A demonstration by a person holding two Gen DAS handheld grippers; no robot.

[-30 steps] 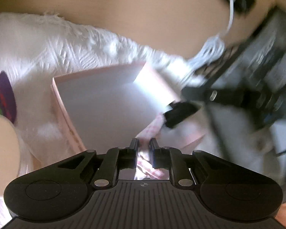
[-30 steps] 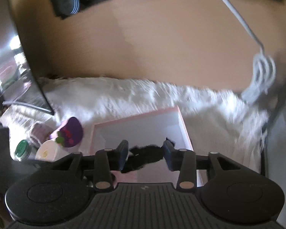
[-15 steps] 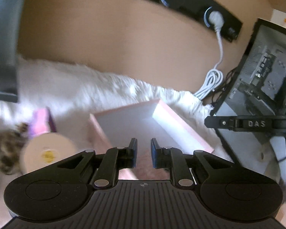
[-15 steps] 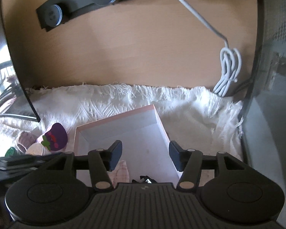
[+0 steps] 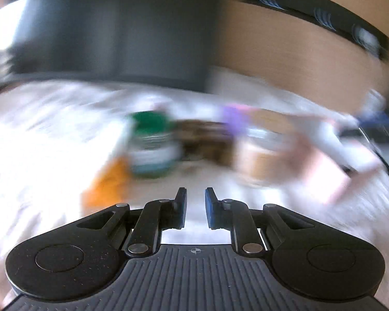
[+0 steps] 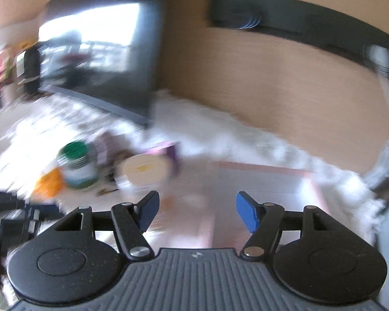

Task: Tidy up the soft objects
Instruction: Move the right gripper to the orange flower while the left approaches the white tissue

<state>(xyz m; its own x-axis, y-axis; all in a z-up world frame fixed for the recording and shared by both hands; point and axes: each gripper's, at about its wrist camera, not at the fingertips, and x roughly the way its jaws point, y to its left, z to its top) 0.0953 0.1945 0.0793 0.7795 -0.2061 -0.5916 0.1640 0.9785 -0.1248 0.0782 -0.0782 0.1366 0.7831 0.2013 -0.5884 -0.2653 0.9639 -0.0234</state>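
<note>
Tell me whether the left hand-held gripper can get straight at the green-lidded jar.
Probably yes. The left hand-held gripper holds nothing, its jaws slightly apart, and bare white cloth lies between it and the green-lidded jar. The jaws look too narrow for the jar; blur hides detail.

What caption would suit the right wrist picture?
Open, empty right gripper sweeping over a pink box beside a green-lidded jar, blurred.
</note>
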